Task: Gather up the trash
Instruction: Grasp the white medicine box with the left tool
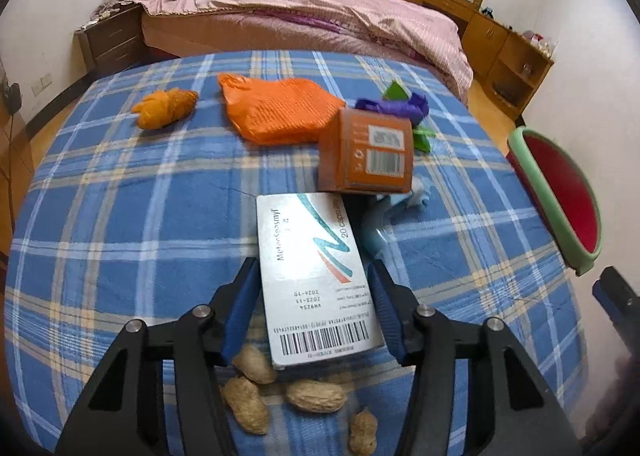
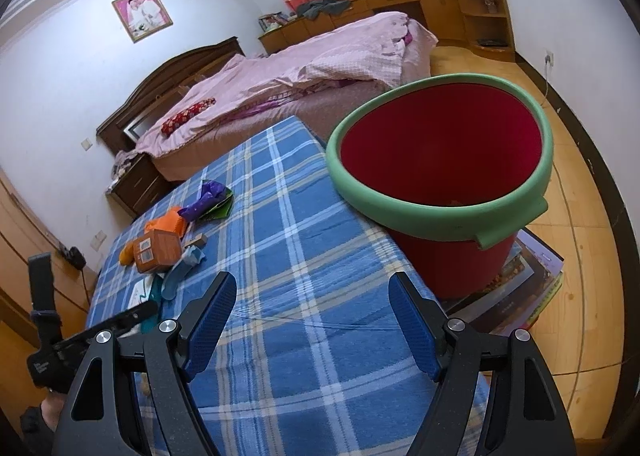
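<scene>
A white medicine box (image 1: 316, 276) lies lengthwise between the fingers of my left gripper (image 1: 313, 262), and both blue pads touch its long sides; its near end hangs over several peanuts (image 1: 316, 396) on the blue plaid tablecloth (image 1: 120, 216). Behind it lie an orange carton (image 1: 366, 152), an orange plastic bag (image 1: 276, 112), a crumpled orange wrapper (image 1: 164, 108), a purple and green wrapper (image 1: 400, 106) and a light blue scrap (image 1: 376, 232). My right gripper (image 2: 312, 276) stands open with nothing in it over the cloth, left of the red bucket (image 2: 440, 216) with a green rim.
The bucket (image 1: 568, 192) stands off the table's right edge on a stack of books (image 2: 532, 284). A bed (image 1: 320, 16) lies beyond the table's far edge, with wooden cabinets (image 1: 500, 40) along the wall. The carton (image 2: 156, 252) and wrappers cluster at the table's far left in the right wrist view.
</scene>
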{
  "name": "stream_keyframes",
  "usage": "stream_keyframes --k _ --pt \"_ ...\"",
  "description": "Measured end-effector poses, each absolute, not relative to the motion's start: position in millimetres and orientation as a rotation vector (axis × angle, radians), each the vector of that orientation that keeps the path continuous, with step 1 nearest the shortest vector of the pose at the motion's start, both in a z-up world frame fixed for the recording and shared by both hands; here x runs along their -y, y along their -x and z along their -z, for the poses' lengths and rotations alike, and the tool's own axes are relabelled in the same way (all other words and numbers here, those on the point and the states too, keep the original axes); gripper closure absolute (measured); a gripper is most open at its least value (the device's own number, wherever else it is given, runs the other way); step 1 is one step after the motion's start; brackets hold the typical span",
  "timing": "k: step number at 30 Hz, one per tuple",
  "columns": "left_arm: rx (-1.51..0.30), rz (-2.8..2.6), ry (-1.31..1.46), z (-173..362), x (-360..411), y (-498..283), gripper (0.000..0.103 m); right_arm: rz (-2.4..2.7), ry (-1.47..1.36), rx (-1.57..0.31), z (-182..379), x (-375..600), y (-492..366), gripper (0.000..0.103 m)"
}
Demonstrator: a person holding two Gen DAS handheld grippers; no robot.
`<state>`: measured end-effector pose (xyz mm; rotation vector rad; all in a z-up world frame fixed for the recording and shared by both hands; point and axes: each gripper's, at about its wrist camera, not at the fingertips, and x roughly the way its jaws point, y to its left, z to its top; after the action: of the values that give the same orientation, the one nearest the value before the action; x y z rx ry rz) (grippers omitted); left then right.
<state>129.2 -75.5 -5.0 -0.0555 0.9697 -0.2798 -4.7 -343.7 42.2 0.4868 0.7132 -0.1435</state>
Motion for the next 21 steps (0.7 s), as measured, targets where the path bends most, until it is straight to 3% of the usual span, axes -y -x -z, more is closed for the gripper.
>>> stream_keyframes --k 21 --pt "-0.851 0.141 0.171 -10 -18 -162 0.047 0.01 -0.346 -0.763 -54 256 -52 0.024"
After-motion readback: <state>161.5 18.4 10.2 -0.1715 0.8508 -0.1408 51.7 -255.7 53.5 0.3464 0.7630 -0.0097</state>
